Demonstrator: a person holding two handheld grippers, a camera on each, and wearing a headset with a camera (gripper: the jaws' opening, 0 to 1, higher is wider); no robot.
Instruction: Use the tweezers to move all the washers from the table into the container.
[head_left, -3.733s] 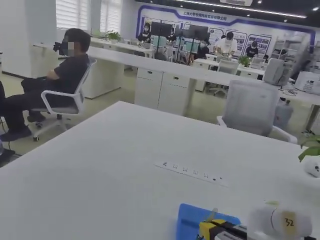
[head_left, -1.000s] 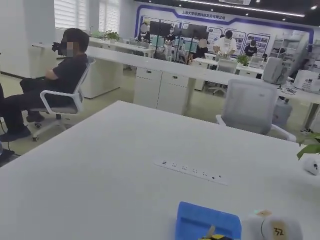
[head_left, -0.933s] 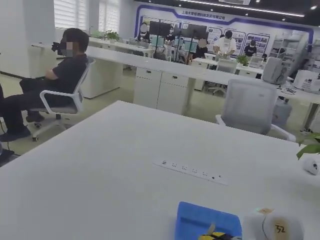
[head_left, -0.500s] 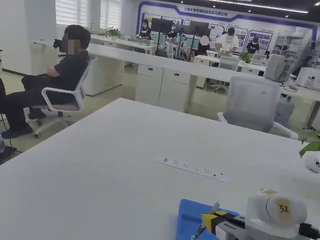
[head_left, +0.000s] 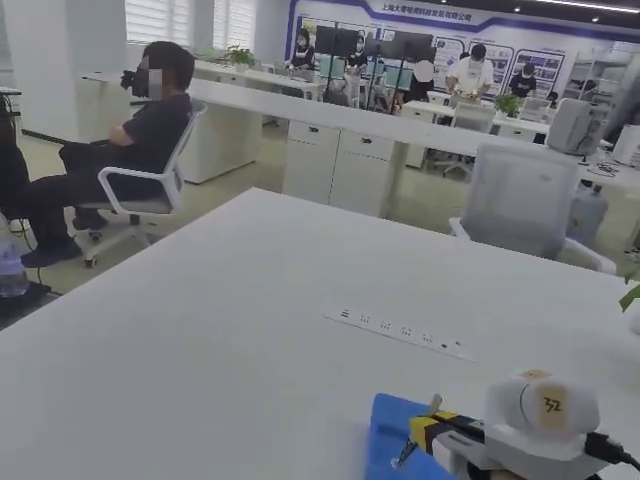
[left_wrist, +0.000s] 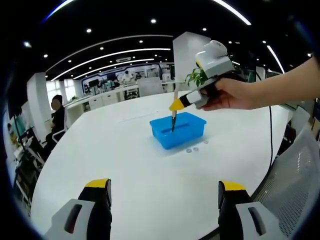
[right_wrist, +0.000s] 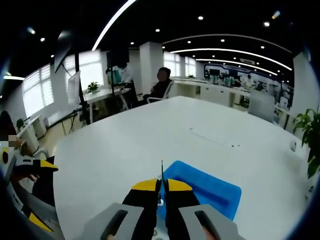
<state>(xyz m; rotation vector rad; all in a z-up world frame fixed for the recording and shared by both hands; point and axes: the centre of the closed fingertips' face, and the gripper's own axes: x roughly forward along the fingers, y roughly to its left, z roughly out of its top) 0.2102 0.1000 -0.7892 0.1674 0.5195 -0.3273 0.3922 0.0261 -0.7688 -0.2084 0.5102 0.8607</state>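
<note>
A blue container (left_wrist: 177, 131) stands on the white table (left_wrist: 125, 165), with three small washers (left_wrist: 195, 148) lying on the table just in front of it. My right gripper (left_wrist: 178, 104), held in a hand, is shut on thin tweezers (left_wrist: 173, 118) that point down into the container. In the right gripper view the jaws (right_wrist: 161, 186) are closed on the tweezers (right_wrist: 161, 174) above the container (right_wrist: 212, 192). The head view shows this gripper (head_left: 428, 432) over the container (head_left: 390, 440). I cannot tell whether the tweezers hold a washer. My left gripper (left_wrist: 164, 186) stands wide open, well back from the container.
A socket strip (head_left: 405, 331) is set into the table beyond the container. A person sits in a chair (head_left: 140, 190) at the far left, and a grey chair (head_left: 525, 200) stands behind the table. A potted plant (right_wrist: 309, 135) is at the right edge.
The head camera has shifted. The right gripper with the tweezers has come further up into the bottom of the head view, over the blue container.
</note>
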